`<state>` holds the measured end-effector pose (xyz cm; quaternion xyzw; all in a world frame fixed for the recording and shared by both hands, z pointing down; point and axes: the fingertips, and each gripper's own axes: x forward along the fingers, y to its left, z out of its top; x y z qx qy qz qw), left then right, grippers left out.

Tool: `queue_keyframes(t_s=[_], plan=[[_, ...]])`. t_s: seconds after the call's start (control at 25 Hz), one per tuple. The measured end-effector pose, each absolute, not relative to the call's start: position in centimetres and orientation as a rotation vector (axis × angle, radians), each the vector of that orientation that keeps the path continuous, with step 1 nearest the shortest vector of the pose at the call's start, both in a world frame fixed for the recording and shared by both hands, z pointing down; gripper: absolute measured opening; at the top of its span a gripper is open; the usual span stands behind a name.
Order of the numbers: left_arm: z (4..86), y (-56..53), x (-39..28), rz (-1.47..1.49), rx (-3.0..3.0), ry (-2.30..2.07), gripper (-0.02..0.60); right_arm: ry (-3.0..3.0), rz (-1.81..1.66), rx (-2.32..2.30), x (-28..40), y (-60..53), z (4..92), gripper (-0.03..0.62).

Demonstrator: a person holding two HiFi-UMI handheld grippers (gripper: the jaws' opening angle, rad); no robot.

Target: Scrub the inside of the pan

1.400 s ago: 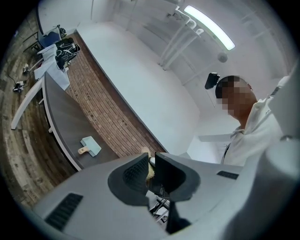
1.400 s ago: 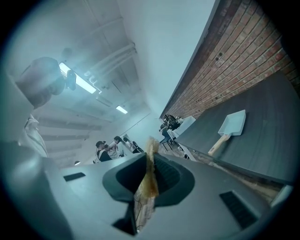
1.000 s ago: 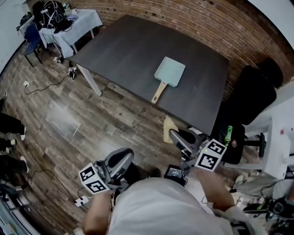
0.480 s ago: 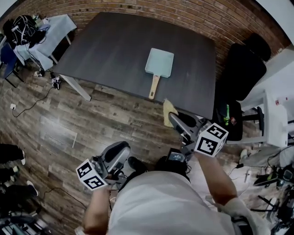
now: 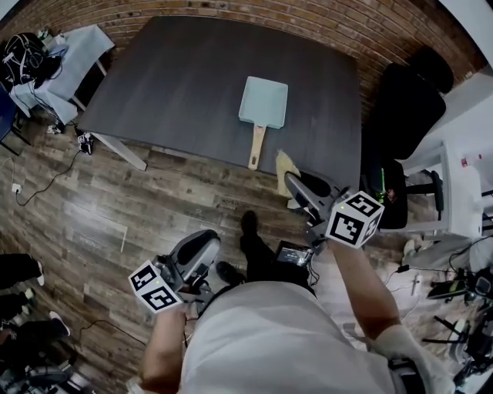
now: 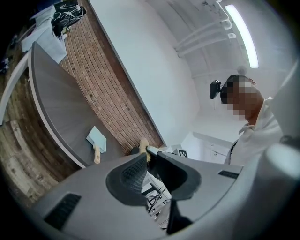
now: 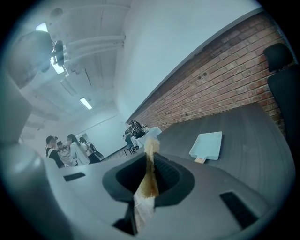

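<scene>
Pan [image 5: 263,102], pale blue and square with a wooden handle, is lying on the dark table [image 5: 177,85], its handle pointing toward the person. At left, the left gripper [image 5: 202,245] is hovering over the wood floor [image 5: 115,208], well short of the table; its jaws have just been opening and are standing slightly apart around nothing. At right, the right gripper [image 5: 296,185] is pinching a yellow sponge [image 5: 286,169] at the table's near edge, near the handle's end.

You stand on a wood floor [image 5: 92,215] facing a dark table [image 5: 177,85] by a brick wall [image 5: 254,19]. A black chair [image 5: 404,108] sits to its right, a cloth-covered side table [image 5: 77,50] to its left. A strip light [image 6: 241,35] glows overhead.
</scene>
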<state>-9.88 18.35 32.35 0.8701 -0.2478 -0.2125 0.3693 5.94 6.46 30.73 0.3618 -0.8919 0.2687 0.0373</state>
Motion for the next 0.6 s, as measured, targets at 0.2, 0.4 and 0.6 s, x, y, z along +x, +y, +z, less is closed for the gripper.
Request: queue_keyframes(t_s=[0.2, 0.4, 0.6], plan=[[33.4, 13.8, -9.6, -0.512, 2.202, -0.679, 0.085, -2.728, 0.853, 1.089, 6.0, 1.0, 32.4, 0.051], [34.8, 7.7, -8.0, -0.46, 2.169, -0.702, 0.132, -2.717, 0.89, 1.067, 6.7, -5.7, 33.8, 0.052], [37.4, 2.2, -4.7, -0.371, 2.125, -0.703, 0.156, -2.683, 0.917, 1.046, 8.4, -11.1, 35.8, 0.051]])
